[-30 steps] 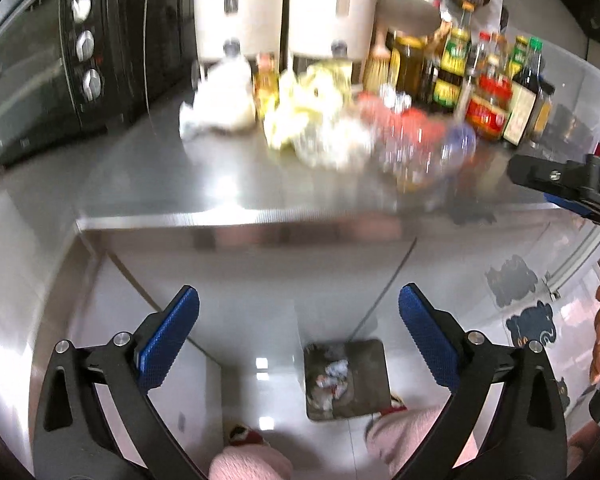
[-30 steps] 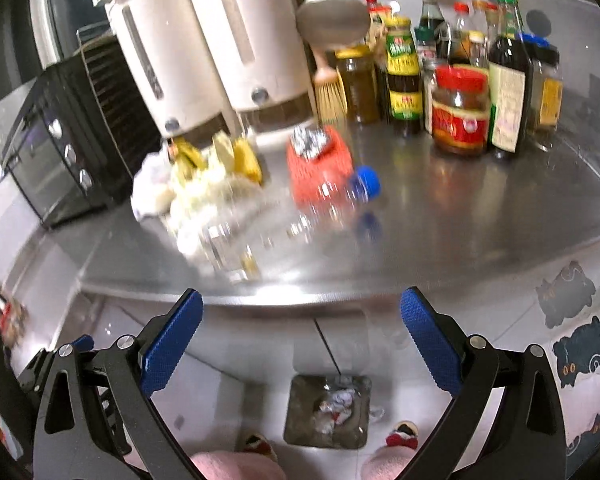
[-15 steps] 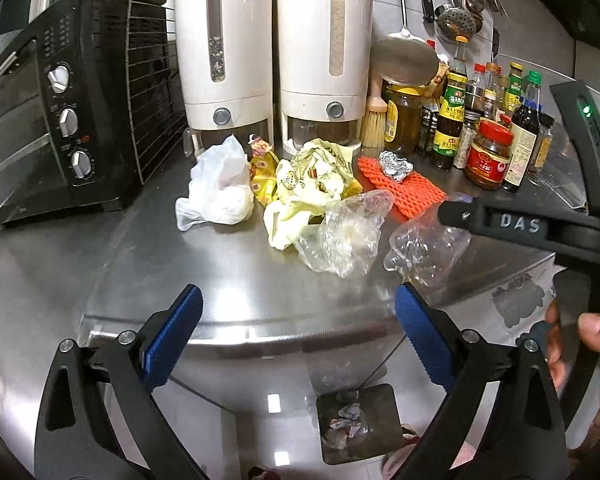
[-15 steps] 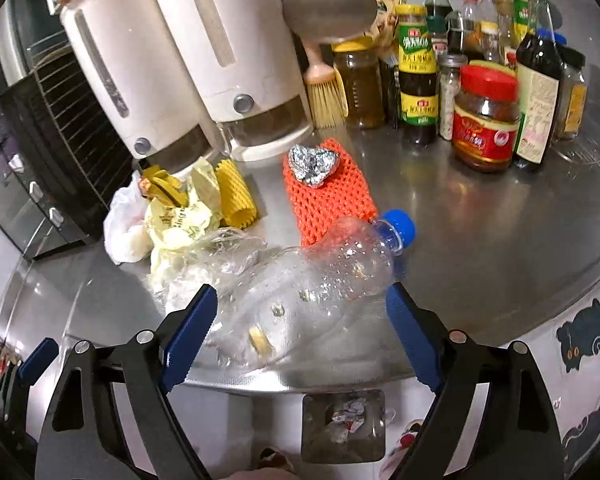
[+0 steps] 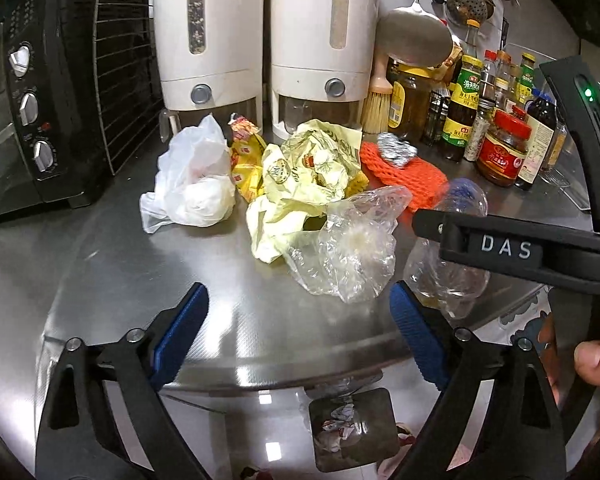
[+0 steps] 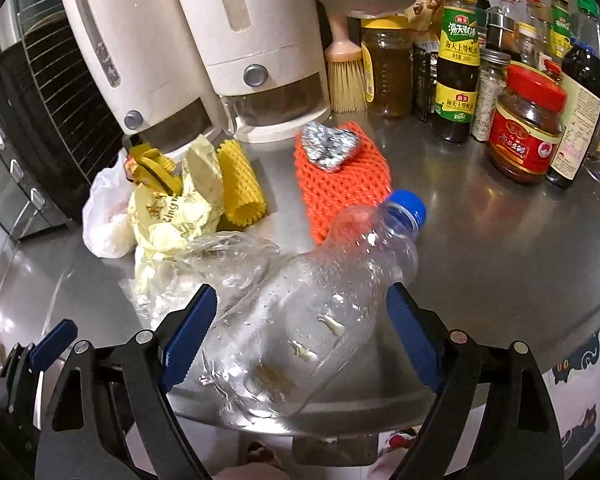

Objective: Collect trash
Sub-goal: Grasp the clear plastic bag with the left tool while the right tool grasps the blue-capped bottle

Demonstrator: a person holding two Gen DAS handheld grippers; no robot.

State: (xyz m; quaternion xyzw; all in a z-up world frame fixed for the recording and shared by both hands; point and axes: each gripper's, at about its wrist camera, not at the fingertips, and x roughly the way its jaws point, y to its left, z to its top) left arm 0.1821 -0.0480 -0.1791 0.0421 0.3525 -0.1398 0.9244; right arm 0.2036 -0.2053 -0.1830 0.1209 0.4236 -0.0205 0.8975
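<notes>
Jaws of the right gripper (image 6: 300, 332) stand wide, straddling a clear plastic bottle (image 6: 312, 316) lying on the steel counter (image 6: 500, 248) at its front edge; pad contact cannot be confirmed. Jaws of the left gripper (image 5: 296, 328) are closing with nothing between them, just short of a clear plastic bag (image 5: 352, 244). Behind lie yellow wrappers (image 5: 308, 172), a white bag (image 5: 196, 184) and orange netting (image 5: 408, 176). A trash bin (image 5: 352, 424) sits on the floor below.
</notes>
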